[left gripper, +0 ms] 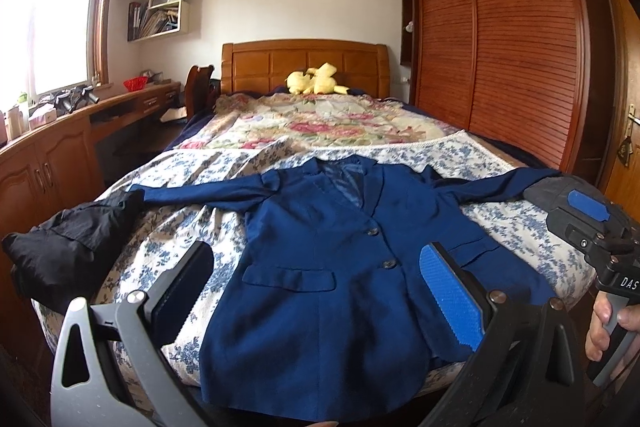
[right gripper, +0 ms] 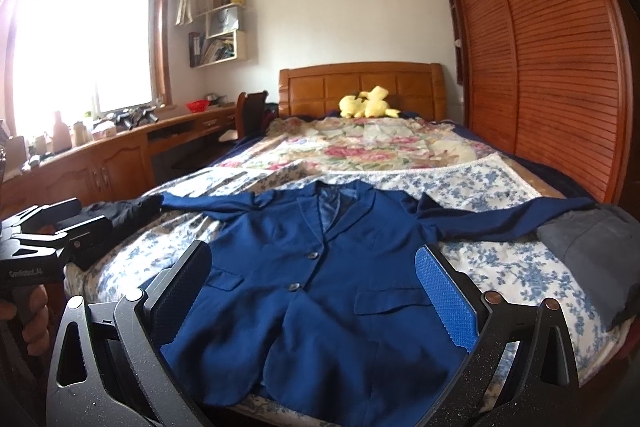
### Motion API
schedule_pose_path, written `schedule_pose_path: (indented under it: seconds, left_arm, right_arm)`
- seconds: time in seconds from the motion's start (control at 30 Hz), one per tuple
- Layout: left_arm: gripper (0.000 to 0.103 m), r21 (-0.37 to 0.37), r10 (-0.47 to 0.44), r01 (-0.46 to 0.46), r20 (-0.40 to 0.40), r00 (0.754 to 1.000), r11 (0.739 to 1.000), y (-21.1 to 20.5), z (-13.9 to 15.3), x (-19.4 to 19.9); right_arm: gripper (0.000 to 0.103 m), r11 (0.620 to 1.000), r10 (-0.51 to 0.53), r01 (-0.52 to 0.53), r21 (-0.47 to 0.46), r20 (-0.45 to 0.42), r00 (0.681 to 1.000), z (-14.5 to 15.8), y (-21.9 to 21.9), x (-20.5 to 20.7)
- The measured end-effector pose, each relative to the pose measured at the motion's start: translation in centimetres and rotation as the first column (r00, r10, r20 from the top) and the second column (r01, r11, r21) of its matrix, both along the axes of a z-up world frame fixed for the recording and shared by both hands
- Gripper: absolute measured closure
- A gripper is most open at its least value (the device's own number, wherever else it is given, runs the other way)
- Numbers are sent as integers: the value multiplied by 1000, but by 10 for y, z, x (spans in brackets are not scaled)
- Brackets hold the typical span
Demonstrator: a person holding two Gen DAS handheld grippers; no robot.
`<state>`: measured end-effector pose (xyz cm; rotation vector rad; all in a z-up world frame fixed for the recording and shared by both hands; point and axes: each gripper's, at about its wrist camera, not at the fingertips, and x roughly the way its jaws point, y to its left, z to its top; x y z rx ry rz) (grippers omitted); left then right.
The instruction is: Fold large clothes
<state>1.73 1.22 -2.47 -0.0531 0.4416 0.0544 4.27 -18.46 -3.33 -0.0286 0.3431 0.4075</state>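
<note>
So the navy blazer (left gripper: 320, 259) is lying flat and buttoned on the blue-flowered bedspread (left gripper: 504, 227) at the foot of the bed, sleeves stretched out to both sides. Left gripper (left gripper: 320, 291) hovers over the hem with jaws spread wide, holding nothing. Right gripper (right gripper: 316, 291) is the same, wide apart and empty. Black garment (left gripper: 68, 251) sits by the left sleeve, grey one (right gripper: 592, 251) by the right.

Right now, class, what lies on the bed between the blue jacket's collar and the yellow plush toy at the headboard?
Only bedding: the blue-flowered sheet, then the pink floral quilt. Nothing else lies between the blue jacket and the yellow plush toy; both wrist views show it.
</note>
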Motion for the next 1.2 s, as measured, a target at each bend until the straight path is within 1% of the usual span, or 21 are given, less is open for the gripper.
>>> schedule_pose_path:
  seconds: [0.03, 0.13, 0.23, 0.37, 0.5, 0.63, 0.67, 0.73, 0.83, 0.97, 1.07, 1.2]
  left_arm:
    - [0, 1, 5, -5, -9, 1000, 1000, 3, -4, 3]
    - [0, -4, 17, -17, -28, 999, 1000, 13, -15, 10]
    - [0, -9, 28, -28, -41, 999, 1000, 21, -23, 15]
    - [0, -6, 44, -44, -58, 997, 999, 33, -34, 23]
    - [0, -7, 55, -56, -84, 995, 998, 43, -46, 33]
    - [0, 10, 75, -74, -119, 990, 997, 53, -62, 48]
    - [0, 12, 80, -79, -129, 988, 997, 56, -67, 53]
    - [0, 15, 91, -90, -151, 984, 996, 61, -73, 62]
    - [0, 15, 103, -102, -176, 979, 995, 72, -82, 75]
    - [0, 0, 119, -121, -204, 972, 993, 91, -91, 93]
    - [0, -25, 120, -129, -220, 968, 991, 108, -94, 106]
    - [0, -46, 109, -125, -252, 962, 991, 129, -98, 130]
  right_arm:
    - [0, 1000, 16, -16, -16, 3, 1000, -6, 8, 7]
    - [0, 999, 24, -24, -26, 0, 1000, -12, 7, 16]
    - [0, 999, 49, -50, -21, -36, 998, -25, 16, 35]
    - [0, 997, 72, -73, -26, -55, 996, -39, 27, 58]
    - [0, 996, 88, -90, -29, -62, 994, -48, 35, 73]
    - [0, 993, 107, -110, -38, -66, 992, -57, 47, 98]
    - [0, 991, 124, -127, -43, -62, 990, -62, 54, 110]
    - [0, 990, 130, -133, -45, -59, 990, -64, 57, 116]
    - [0, 987, 151, -155, -49, -76, 986, -73, 68, 138]
    - [0, 981, 176, -182, -65, -89, 980, -79, 83, 169]
    - [0, 973, 208, -217, -75, -114, 971, -86, 99, 201]
    - [0, 963, 240, -256, -88, -160, 958, -107, 113, 231]
